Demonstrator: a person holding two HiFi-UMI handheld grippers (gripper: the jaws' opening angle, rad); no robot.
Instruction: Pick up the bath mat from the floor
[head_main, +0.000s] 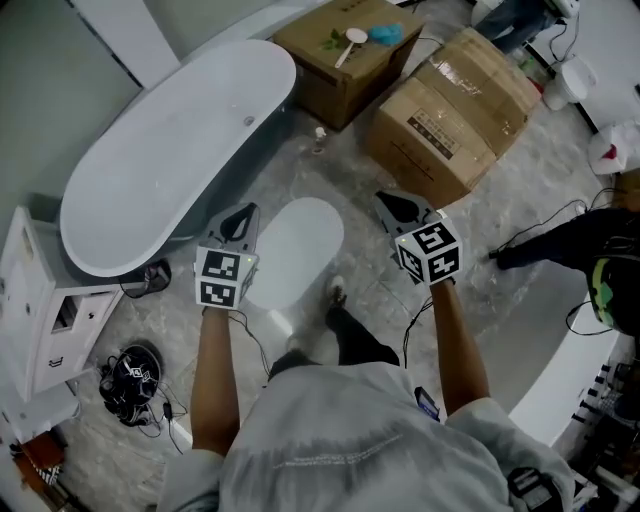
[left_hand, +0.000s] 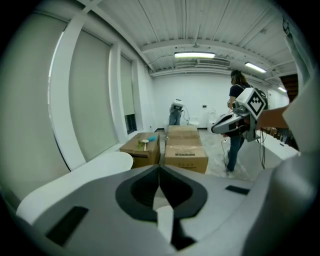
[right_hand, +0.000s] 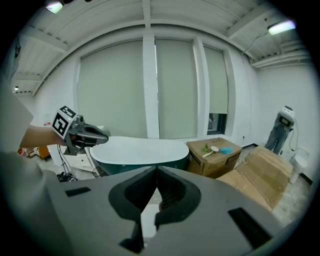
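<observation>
White bath mat (head_main: 297, 250) beside bathtub (head_main: 170, 150)

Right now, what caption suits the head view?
Person facing a white mat by the tub, left gripper and right gripper shut, empty.

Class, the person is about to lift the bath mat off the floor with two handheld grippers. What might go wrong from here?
1. The left gripper and right gripper both have closed fingers. Unopened, they may only push the flat bath mat.
2. A shoe stands at the mat's edge and might pin it.
3. A loose cable on the floor could trip the person.
</observation>
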